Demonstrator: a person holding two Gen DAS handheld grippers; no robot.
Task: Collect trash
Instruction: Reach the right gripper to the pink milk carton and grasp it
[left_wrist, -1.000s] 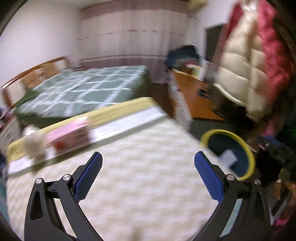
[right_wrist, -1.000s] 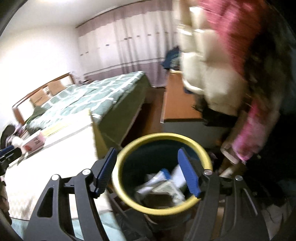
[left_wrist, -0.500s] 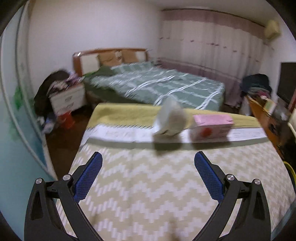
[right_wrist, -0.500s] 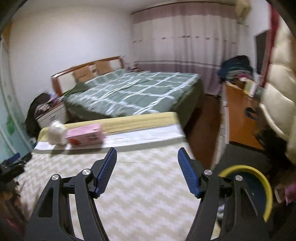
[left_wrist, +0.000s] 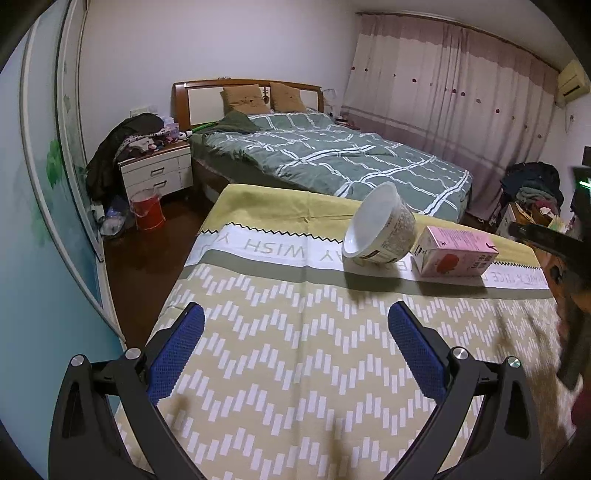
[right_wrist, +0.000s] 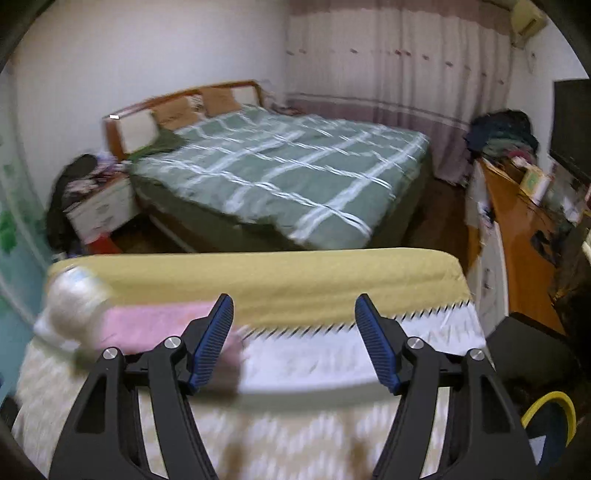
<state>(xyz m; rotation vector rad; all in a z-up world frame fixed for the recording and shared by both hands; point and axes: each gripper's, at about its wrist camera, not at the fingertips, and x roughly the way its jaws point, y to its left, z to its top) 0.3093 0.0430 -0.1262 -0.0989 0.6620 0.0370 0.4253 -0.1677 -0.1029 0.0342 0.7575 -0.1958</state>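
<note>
Your left gripper (left_wrist: 295, 343) and right gripper (right_wrist: 294, 341) both stand wide apart and hold nothing above the zigzag cloth (left_wrist: 295, 369), while at one o'clock in the left view the tipped white bowl (left_wrist: 380, 225) touches the pink carton (left_wrist: 456, 253).

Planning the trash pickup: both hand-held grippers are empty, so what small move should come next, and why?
Probably ease the left hand-held gripper, open and empty, forward toward the tipped bowl beside the pink carton on the tablecloth; both are untouched.
</note>
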